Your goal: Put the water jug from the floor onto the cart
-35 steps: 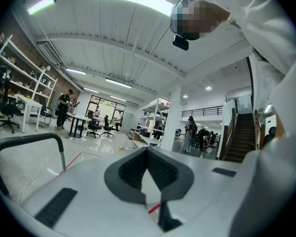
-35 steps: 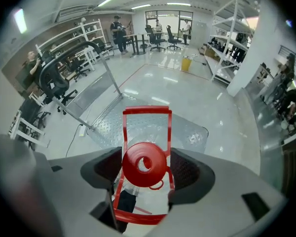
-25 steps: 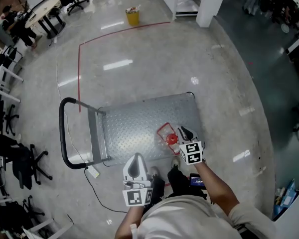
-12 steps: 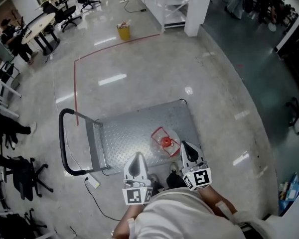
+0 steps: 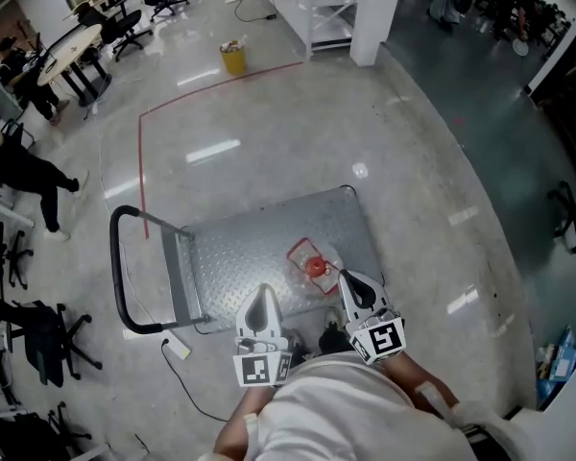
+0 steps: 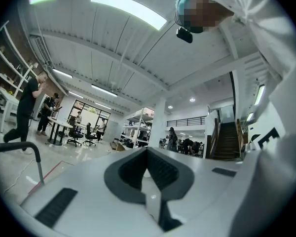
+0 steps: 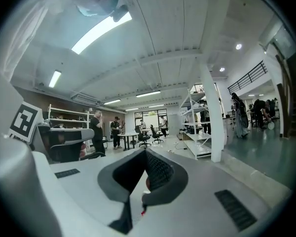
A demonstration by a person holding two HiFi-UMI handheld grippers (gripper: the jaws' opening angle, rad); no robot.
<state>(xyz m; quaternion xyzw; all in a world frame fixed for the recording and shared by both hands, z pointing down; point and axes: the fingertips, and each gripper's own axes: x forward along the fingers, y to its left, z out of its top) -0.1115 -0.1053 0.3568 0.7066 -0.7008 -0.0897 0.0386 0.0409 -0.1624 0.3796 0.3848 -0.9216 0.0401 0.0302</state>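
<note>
Looks finished: jug parked on the cart, just ahead of the right claw.
Closed and empty there, same at the left claw; next, probably only keeping clear.

Bright, even light from ceiling strips, glare patches on the glossy floor, strong fisheye edges.

Head view's rough on the clear plastic water jug with the red cap: mostly see-through glare, outline hard to make out, and the right gripper overlaps its near-right corner. The near edge of the grey diamond-plate cart deck vanishes behind the left gripper and the person's shoulders. The left gripper view chops the black cart handle at its left edge.
</note>
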